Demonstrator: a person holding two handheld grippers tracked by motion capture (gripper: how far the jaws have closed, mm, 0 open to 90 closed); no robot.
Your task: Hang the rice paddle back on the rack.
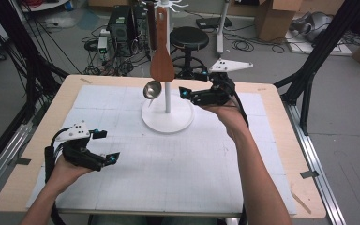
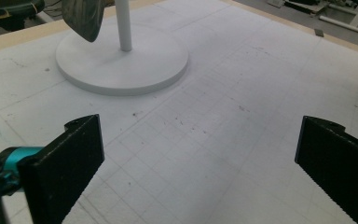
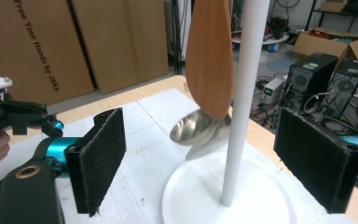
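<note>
From above, the right gripper (image 1: 194, 89) sits just beside the white metal rack (image 1: 167, 119), jaws apart with nothing between them, facing the hanging utensils. Right ahead of it dangles the flat brown wooden spatula (image 1: 161, 63), and below that the shiny steel ladle bowl (image 1: 152, 89). The left gripper (image 1: 104, 146) rests well back over the white gridded mat (image 1: 178, 164), jaws spread too and holding nothing.

Now the left gripper view: both black pads wide apart, bare mat between them, the rack's round base (image 2: 121, 63) well ahead, a dark utensil edge (image 2: 84, 18) hanging at the top.

The right gripper view: open pads frame the white pole (image 3: 242, 93), with the wooden spatula blade (image 3: 209, 56) and the steel ladle (image 3: 198, 130) hanging just ahead, between the jaws' lines. The spatula looks light and stiff, with a dry grippy surface; I'd take it on the flat handle above the blade. The ladle is likely slick and will swing. The hooks are hard to see, so lift-off clearance is uncertain.
</note>
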